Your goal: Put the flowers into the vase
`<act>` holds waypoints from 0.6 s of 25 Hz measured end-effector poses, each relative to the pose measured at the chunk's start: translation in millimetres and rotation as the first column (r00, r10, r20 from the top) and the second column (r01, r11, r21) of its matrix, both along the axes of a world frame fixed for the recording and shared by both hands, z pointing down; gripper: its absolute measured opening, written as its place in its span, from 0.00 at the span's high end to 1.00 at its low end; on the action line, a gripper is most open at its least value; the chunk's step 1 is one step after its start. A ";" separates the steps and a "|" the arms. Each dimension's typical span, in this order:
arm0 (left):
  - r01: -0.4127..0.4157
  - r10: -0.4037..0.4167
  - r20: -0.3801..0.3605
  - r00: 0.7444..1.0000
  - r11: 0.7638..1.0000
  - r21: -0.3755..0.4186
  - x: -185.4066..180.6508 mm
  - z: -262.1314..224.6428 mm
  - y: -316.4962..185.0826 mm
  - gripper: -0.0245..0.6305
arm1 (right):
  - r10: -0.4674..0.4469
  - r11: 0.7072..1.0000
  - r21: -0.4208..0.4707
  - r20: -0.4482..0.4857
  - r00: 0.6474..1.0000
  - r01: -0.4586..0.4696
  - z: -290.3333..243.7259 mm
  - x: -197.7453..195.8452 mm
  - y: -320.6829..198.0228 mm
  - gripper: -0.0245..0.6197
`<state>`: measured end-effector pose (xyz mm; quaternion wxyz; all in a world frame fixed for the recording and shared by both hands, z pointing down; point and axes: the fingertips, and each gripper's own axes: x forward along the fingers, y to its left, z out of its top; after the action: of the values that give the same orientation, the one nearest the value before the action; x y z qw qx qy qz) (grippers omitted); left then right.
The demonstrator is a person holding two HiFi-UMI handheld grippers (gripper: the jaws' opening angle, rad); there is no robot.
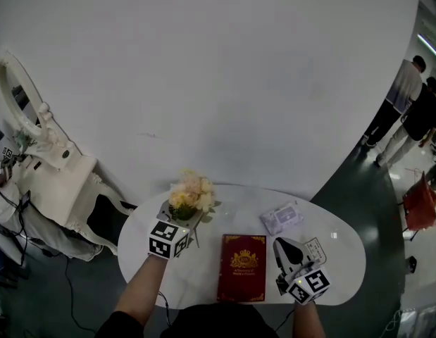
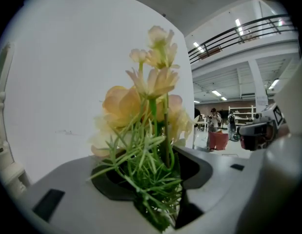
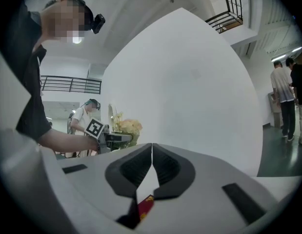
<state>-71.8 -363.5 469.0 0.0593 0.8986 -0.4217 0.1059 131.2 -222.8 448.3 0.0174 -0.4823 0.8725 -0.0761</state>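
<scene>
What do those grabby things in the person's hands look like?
Both the left gripper and the right gripper have light grey bodies with black-lined jaws. Each carries a white cube printed with black square markers. The person wears a black top with short sleeves.

Work surface: white oval table with a glossy top and small glare spots toward the right end. The far edge sits close against a white curved wall panel.

Items lying flat on the top:
1. Dark red book, closed, with a gold crest and gold lettering on the cover. It lies near the front edge, about mid-table, long side running front to back.
2. Pale packet, behind and right of the book, turned at an angle and lying apart from it.
3. Small white card, right of the book, partly hidden, print too small to read.
</scene>
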 end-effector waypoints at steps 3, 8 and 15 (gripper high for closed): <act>-0.022 0.022 -0.028 0.999 1.000 0.013 18.3 -12.5 -15.6 0.61 | 0.033 0.999 -0.007 0.008 0.999 -0.033 0.8 14.8 -2.3 0.92; -0.047 0.048 -0.047 0.998 0.998 0.040 43.7 -24.7 -37.7 0.61 | 0.085 0.996 -0.017 0.020 0.996 -0.085 6.0 40.5 -5.0 0.92; -0.098 0.096 0.028 0.995 0.989 0.112 78.8 -39.0 -62.2 0.61 | 0.135 0.990 -0.048 0.052 0.990 -0.132 18.5 72.3 -4.4 0.92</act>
<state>7.0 -425.8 430.0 -0.0015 0.9187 -0.3835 0.0945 203.5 -227.2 466.8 0.0358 -0.5376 0.8356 -0.1073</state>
